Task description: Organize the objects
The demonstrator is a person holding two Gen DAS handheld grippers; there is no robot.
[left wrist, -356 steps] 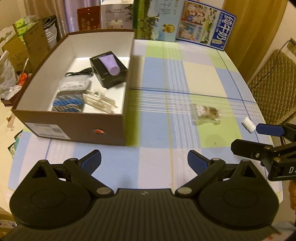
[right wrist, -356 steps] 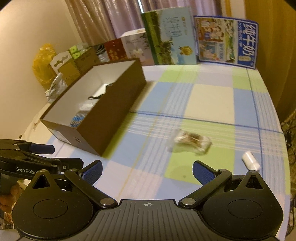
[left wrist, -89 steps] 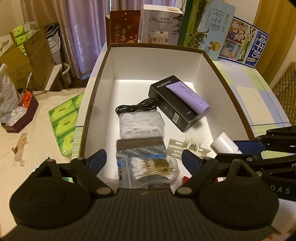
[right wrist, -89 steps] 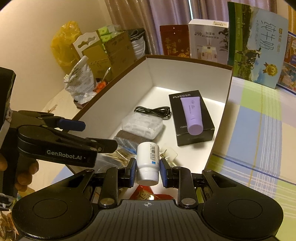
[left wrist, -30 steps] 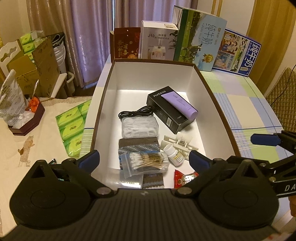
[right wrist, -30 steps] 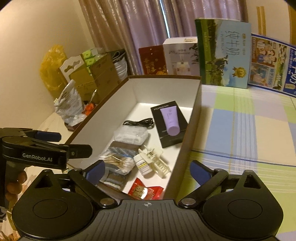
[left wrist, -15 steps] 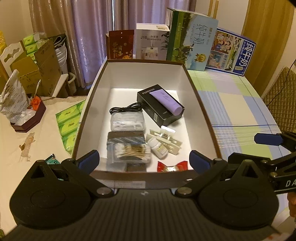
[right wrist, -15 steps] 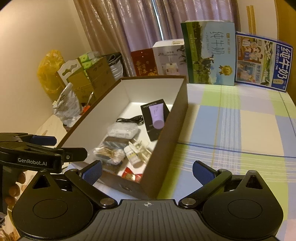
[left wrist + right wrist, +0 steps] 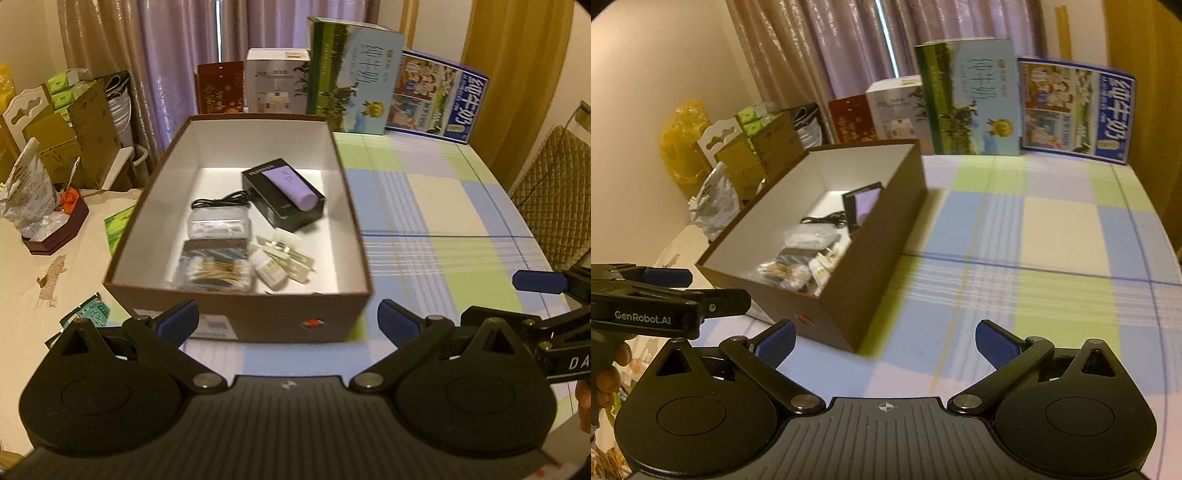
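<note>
Nearest the cameras, the left tool point(image 9: 288, 319) and the right tool point(image 9: 884, 341) both hover above the checked desk point(image 9: 1052, 229) with fingers spread apart and nothing between them. Just beyond stands the brown box point(image 9: 240, 317), holding the cotton swab bag point(image 9: 214, 273), a small white bottle point(image 9: 269, 271), a clear case point(image 9: 217, 226), a black cable point(image 9: 221, 201) and a purple tube point(image 9: 293, 186) on its black carton. The desk beside the box looks bare, so the sorting seems nearly done; a good finish is probably to scan for strays while keeping both tools clear of the box rim. Cartons point(image 9: 351, 96) line the far edge.
</note>
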